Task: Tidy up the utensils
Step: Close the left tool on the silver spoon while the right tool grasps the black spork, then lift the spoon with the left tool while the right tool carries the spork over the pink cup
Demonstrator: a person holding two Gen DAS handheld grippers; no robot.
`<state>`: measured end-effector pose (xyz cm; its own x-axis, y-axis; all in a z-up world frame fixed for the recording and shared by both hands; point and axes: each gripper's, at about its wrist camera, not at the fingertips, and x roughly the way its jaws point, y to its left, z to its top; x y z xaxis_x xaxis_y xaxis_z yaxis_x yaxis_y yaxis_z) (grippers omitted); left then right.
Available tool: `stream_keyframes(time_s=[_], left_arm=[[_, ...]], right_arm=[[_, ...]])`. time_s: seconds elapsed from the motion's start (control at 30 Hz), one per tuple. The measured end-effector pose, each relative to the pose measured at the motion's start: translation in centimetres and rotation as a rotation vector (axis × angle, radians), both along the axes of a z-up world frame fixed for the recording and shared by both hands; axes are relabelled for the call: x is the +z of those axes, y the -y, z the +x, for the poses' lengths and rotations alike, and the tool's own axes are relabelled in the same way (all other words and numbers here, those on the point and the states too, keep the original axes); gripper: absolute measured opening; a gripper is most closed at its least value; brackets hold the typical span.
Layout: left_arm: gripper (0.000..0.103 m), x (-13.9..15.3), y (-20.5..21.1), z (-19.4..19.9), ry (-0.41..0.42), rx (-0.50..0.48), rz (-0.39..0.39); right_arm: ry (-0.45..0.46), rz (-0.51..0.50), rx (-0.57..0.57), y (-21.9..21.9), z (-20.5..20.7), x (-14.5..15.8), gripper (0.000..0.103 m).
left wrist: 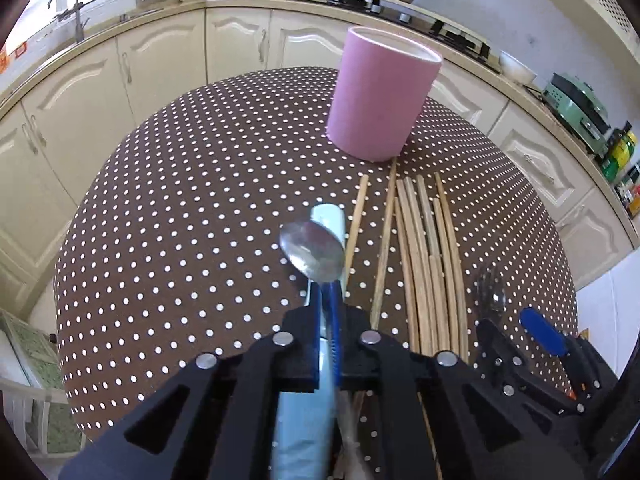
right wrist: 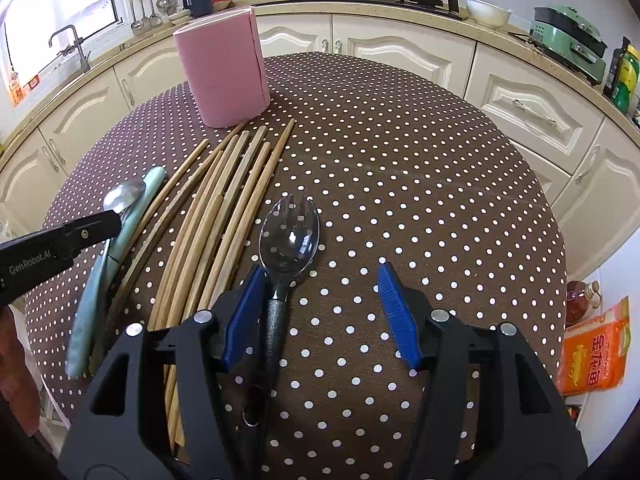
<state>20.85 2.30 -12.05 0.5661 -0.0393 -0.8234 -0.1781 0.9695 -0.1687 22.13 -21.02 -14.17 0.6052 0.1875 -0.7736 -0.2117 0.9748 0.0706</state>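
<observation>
Right wrist | left gripper (right wrist: 114,222) "GenRobot.AI" clamps spoon (right wrist: 124,195) | right gripper (right wrist: 322,316) apart

Spoon (left wrist: 314,251) handle hidden between the left gripper's (left wrist: 329,344) closed pads; chopsticks' (right wrist: 208,232) near ends pass under the right gripper (right wrist: 320,316) body — spork (right wrist: 289,236) handle end likewise — pale-blue case (left wrist: 308,432) cut off by frame edge.

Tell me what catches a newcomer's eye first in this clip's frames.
The pink holder stands upright at the far side of the dotted table, with chopsticks fanned out in front of it. The left gripper is shut on a spoon, while the open right gripper straddles a spork.
</observation>
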Motion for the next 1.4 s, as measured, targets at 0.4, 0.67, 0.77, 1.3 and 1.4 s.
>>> stream_keyframes(time_s=[0.4, 0.67, 0.77, 1.3, 1.4], left_arm=[[0.004, 1.0, -0.3, -1.0, 0.06, -0.008, -0.033], [0.004, 2.1, 0.0, -2.0, 0.108, -0.017, -0.037], [0.004, 2.7, 0.0, -2.5, 0.133, -0.022, -0.035], [0.003, 9.5, 0.7, -3.0, 0.331, -0.059, 0.006], [0.003, 10.9, 0.5, -2.8, 0.37, -0.054, 0.007]], right_arm=[[0.01, 0.028, -0.027, 0.6, 0.4, 0.3, 0.015], [-0.015, 0.138, -0.084, 2.1, 0.7, 0.5, 0.012], [0.01, 0.169, -0.093, 2.4, 0.2, 1.3, 0.011], [0.302, 0.403, -0.052, 2.6, 0.2, 9.4, 0.011], [0.314, 0.455, -0.039, 2.6, 1.5, 10.6, 0.011]])
